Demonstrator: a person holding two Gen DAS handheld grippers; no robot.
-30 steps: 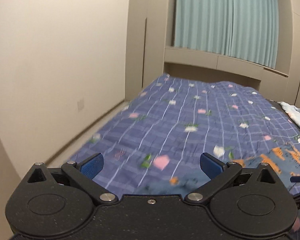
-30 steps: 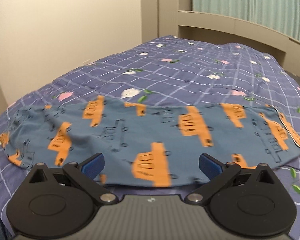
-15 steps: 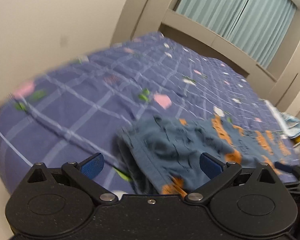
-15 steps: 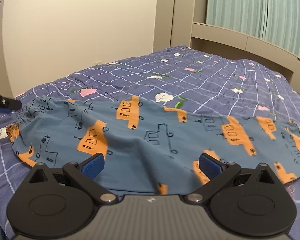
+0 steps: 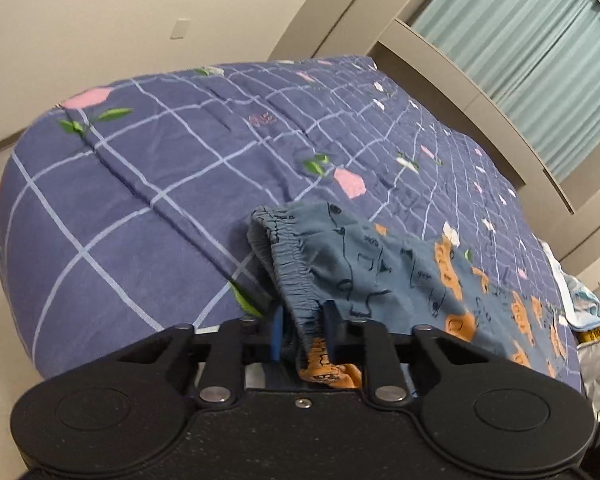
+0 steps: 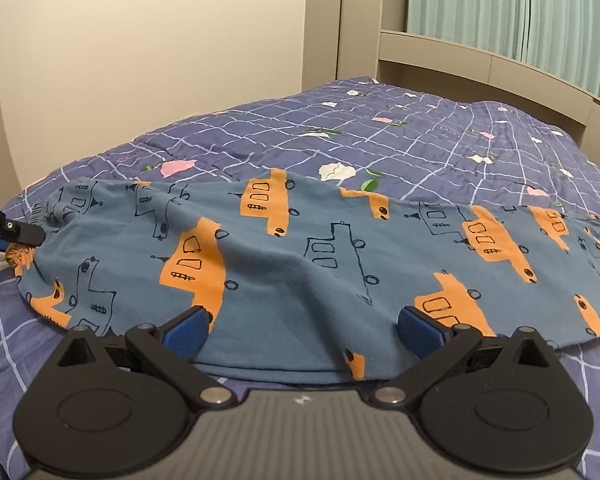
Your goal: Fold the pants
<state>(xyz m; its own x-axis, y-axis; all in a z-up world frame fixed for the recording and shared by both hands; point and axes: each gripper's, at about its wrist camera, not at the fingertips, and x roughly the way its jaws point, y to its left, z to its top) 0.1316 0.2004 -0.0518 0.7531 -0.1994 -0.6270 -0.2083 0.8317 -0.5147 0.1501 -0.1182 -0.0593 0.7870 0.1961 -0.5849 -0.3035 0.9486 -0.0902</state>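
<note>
The pants [image 6: 300,264] lie flat along the bed's [image 5: 140,200] near edge, where the left gripper [image 5: 302,334] is closing on the waistband (anchoring it for folding), while the right gripper [image 6: 304,326] hovers spread wide over the near hem.

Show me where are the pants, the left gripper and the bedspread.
pants [image 6: 300,264], right wrist view, on the blue middle of the fabric.
left gripper [image 5: 302,332], left wrist view, midway between its fingertips, closing on the waistband.
bedspread [image 5: 140,184], left wrist view, on a bare purple square.
</note>
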